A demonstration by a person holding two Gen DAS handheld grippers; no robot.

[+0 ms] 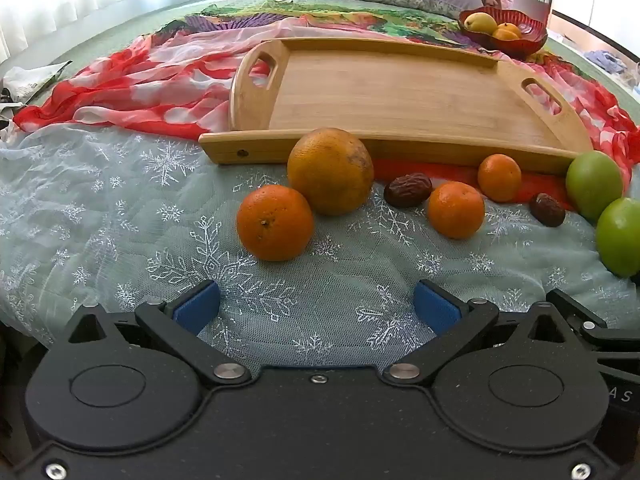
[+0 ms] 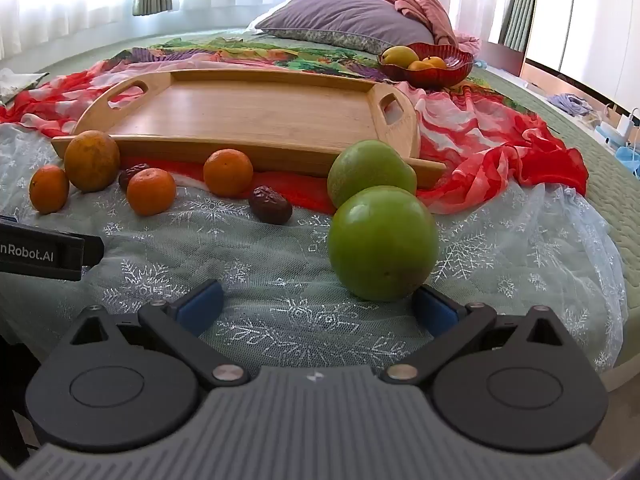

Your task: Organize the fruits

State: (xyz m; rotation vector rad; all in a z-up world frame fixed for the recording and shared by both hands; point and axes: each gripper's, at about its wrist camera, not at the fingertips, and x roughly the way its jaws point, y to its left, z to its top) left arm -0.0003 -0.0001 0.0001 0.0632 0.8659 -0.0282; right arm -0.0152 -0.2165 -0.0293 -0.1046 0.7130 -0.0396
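Both tongs stood spread wide with nothing between their blue pads: the left gripper (image 1: 317,308) hovered over the snowflake-patterned netting (image 1: 100,240), and the right gripper (image 2: 318,306) did the same, its right-hand pad (image 2: 434,314) just beside the nearer green apple (image 2: 382,242) without gripping it. A second green apple (image 2: 370,172) sat right behind the first, touching it. Leftward along the netting lay a wrinkled date (image 2: 270,205), three small tangerines (image 2: 229,172) (image 2: 151,191) (image 2: 49,189), another date (image 2: 132,174) and a large dull orange (image 2: 92,161), which leaned against the front rim of the wooden tray (image 2: 256,116). That tray rested on a red-and-white scarf (image 2: 500,152) and held no fruit. Beyond its far right corner a red glass bowl (image 2: 436,74) carried a yellow pear (image 2: 398,55) and orange fruits. A purple pillow (image 2: 348,16) lay behind. At the right view's left edge, the other tool's dark bar (image 2: 40,254) bore the partly cut-off lettering "nRobot.AI".
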